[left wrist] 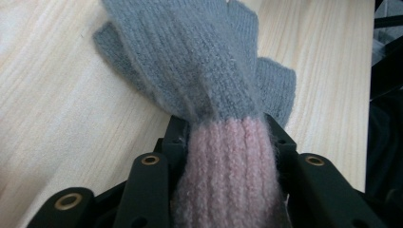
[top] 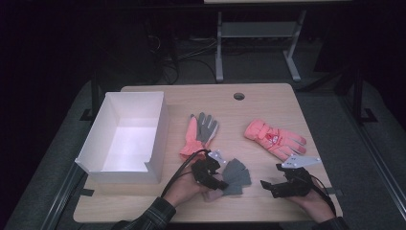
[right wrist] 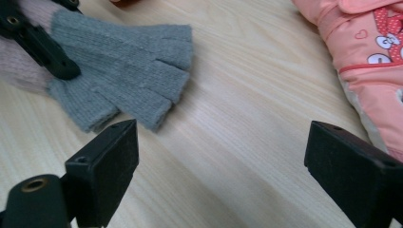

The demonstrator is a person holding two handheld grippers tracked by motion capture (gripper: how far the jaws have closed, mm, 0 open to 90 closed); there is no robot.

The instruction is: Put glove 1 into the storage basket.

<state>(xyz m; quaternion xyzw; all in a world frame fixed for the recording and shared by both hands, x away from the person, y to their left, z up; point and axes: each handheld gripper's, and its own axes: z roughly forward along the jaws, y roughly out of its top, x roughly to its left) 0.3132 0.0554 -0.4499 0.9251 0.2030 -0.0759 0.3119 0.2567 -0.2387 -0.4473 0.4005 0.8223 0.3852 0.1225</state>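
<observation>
Left gripper [left wrist: 228,142] is clamped on the fuzzy pink ribbed cuff of a grey knit fingerless glove [left wrist: 199,61] lying on the woodgrain table [left wrist: 57,118], right gripper [right wrist: 221,156] gaping wide nearby.

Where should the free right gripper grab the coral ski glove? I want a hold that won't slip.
Probably the cuff of the coral ski glove, its up-left end. It lies flat on the table, fingers toward the right gripper, whose jaws stand open. Coming from above the cuff suits; the padded fingers look bulkier.
</observation>
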